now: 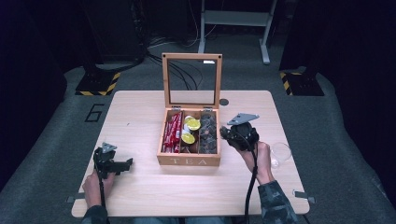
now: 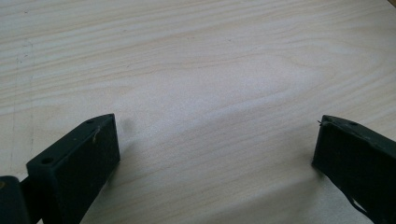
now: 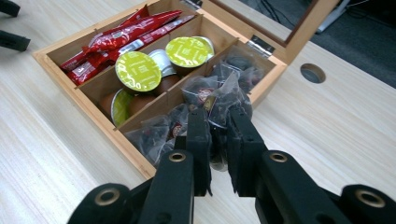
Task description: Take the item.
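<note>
A clear tea sachet (image 3: 219, 100) is pinched between the right gripper's (image 3: 218, 122) fingers, held just above the right compartment of the wooden tea box (image 1: 188, 161), so one sachet looks lifted out (its destination is unclear). That compartment holds more sachets, the middle green-lidded capsules (image 3: 138, 71), the left red sticks (image 3: 116, 39). The left gripper (image 1: 125, 164) idles over the bench (image 2: 196, 60), fingers apart

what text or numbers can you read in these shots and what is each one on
"TEA": front wall of the wooden box.
"6": dark numeral on the grey floor left of the table.
Red sachets, green capsule lids and clear tea bag packets pinched by the right gripper: print too small or blurred to read.
</note>
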`<state>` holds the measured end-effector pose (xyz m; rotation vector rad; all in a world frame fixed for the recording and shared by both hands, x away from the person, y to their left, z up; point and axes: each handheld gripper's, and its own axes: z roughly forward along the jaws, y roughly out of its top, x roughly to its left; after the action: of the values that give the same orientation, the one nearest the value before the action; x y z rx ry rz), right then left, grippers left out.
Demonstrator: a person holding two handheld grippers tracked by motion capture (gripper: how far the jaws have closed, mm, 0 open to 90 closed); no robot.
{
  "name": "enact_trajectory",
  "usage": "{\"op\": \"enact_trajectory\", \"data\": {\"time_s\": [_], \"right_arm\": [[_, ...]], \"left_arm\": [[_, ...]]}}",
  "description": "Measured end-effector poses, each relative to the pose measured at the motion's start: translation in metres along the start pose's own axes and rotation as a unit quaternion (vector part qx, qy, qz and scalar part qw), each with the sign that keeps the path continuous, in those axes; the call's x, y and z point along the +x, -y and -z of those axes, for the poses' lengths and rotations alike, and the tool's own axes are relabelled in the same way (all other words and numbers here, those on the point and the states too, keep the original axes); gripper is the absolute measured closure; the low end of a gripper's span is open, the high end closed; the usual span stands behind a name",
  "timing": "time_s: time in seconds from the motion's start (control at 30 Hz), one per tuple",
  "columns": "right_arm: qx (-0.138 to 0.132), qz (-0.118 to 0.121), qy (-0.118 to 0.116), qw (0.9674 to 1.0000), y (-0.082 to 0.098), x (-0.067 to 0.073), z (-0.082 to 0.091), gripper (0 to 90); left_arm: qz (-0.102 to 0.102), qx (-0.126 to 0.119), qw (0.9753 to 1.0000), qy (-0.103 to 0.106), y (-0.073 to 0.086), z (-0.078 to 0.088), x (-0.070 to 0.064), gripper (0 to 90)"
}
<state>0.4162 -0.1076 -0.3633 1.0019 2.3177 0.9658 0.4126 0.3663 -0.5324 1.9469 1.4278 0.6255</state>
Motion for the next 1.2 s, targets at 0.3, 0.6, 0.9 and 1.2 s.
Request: {"op": "enact_trajectory", "data": {"time_s": [0.3,0.6,0.9,1.2], "right_arm": [[-0.01,-0.005,0.023,0.9997,0.007,-0.014,0.016,80.5],[-0.013,-0.021,0.045,0.9987,0.014,-0.024,0.031,80.6],[-0.011,-0.032,0.056,0.9978,0.02,-0.032,0.041,80.7],[-0.014,-0.037,0.069,0.9968,0.026,-0.041,0.051,80.7]], "left_arm": [[0.0,0.0,1.0,0.0,0.0,0.0,0.0,0.2],[0.0,0.0,1.0,0.0,0.0,0.0,0.0,0.1],[0.0,0.0,1.0,0.0,0.0,0.0,0.0,0.1],[0.0,0.0,1.0,0.0,0.0,0.0,0.0,0.2]]}}
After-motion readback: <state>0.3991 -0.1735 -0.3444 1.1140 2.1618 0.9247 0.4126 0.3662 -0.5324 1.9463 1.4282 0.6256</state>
